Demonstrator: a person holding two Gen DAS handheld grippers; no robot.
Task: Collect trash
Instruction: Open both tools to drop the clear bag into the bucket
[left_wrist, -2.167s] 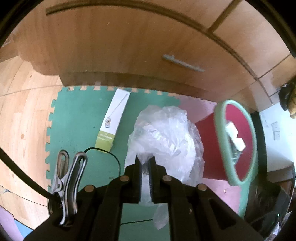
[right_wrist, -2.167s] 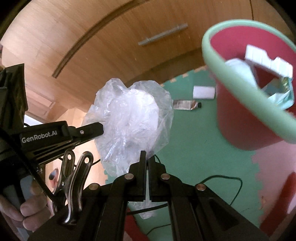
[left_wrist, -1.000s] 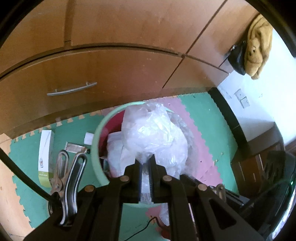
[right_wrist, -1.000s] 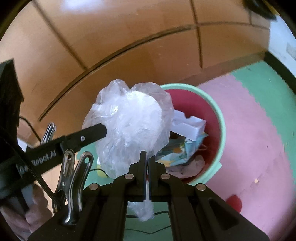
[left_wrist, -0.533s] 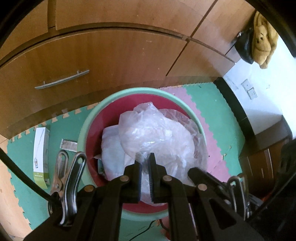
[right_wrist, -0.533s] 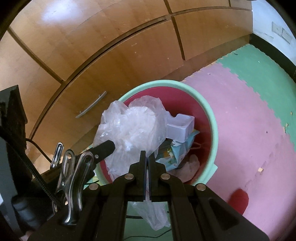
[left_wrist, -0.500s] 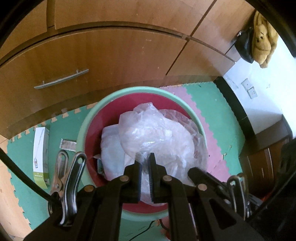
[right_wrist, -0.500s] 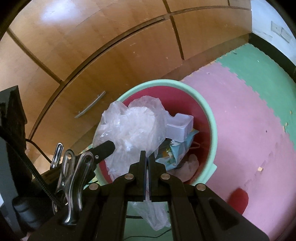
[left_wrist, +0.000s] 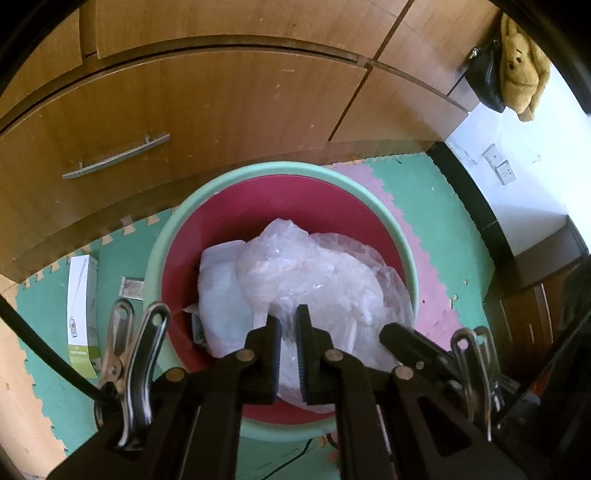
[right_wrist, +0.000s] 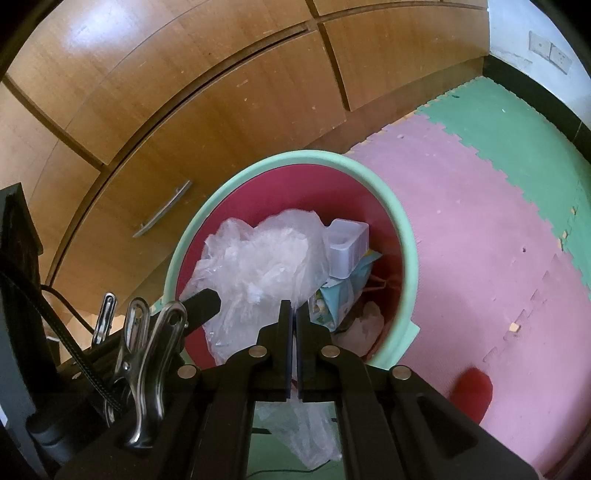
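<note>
A crumpled clear plastic bag (left_wrist: 314, 280) (right_wrist: 266, 266) sits inside the red bin with the green rim (left_wrist: 280, 168) (right_wrist: 295, 155). My left gripper (left_wrist: 289, 317) is shut on the bag's near edge, just above the bin's mouth. Film hangs below the fingers of my right gripper (right_wrist: 293, 314), which is shut on the same bag. The other gripper shows in each view: the right one's fingers (left_wrist: 406, 339) and the left one's fingers (right_wrist: 203, 299). A white plastic tray (right_wrist: 349, 251) and a blue packet (right_wrist: 343, 291) lie in the bin beside the bag.
A white-and-green box (left_wrist: 83, 314) and a small sachet (left_wrist: 132, 287) lie on the green foam mat left of the bin. A wooden cabinet with a metal drawer handle (left_wrist: 116, 157) stands right behind the bin. Pink and green mats (right_wrist: 480, 221) stretch to the right.
Both grippers carried the bag from beside the bin to over it, then sank, and the bag went down from above the rim into the bin. Both stayed shut.
</note>
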